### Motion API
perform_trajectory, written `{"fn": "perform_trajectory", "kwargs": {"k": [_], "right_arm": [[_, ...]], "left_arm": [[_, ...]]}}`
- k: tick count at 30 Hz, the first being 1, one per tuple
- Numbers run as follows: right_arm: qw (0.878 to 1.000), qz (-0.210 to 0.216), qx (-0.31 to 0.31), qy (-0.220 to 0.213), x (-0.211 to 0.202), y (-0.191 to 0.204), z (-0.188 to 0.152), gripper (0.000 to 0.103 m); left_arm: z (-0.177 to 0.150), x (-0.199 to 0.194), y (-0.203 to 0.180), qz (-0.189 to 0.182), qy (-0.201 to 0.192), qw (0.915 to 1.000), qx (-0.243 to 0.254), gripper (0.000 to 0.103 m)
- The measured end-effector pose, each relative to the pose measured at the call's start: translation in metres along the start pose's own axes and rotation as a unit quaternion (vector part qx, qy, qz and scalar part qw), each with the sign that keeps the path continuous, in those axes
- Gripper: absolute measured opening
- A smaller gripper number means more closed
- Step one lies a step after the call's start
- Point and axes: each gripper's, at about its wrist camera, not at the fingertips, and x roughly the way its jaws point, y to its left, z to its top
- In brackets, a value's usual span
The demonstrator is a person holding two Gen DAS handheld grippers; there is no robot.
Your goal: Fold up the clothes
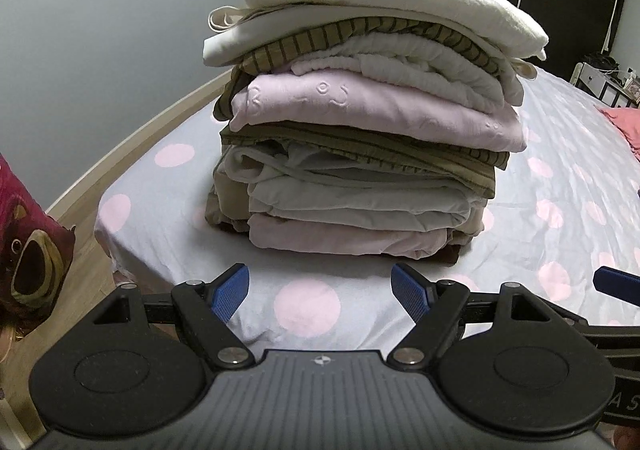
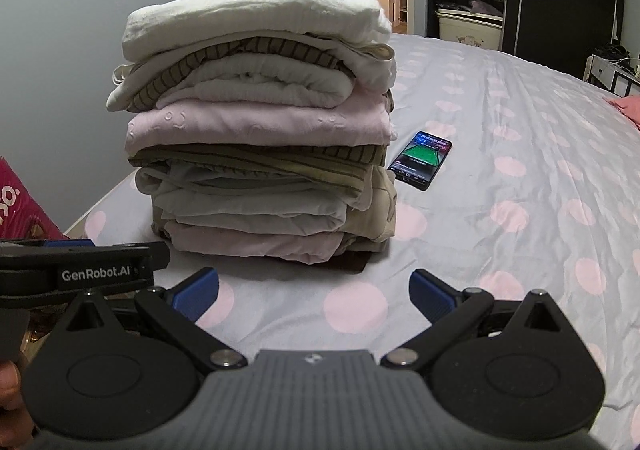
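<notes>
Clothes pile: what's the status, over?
Left claw and right claw open, empty. Folded stack upright on bed. Phone beside it.

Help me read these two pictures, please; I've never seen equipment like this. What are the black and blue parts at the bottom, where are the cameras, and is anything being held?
There is no robot here: a person holds a two-finger gripper in each hand, and each gripper carries a wide-angle camera looking forward along its fingers. One picture comes from the left gripper, the other from the right gripper. The blue pieces are the finger pads. Both grippers are open and hold nothing. In front of them, a tall pile of folded clothes stands on a bed with a pink-dotted sheet. In the right view a phone with a lit screen lies on the sheet beside the pile, and the left gripper shows at the left edge.
</notes>
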Motion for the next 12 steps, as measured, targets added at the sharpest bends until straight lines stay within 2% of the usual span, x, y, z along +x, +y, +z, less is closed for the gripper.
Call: {"fn": "perform_trajectory", "kwargs": {"k": [12], "right_arm": [[1.0,-0.003,-0.002,-0.001,-0.0025,-0.001,-0.0001,0.102]], "left_arm": [[-0.0009,-0.0028,-0.0024,-0.003,-0.009,0.9999,0.004,0.078]]}}
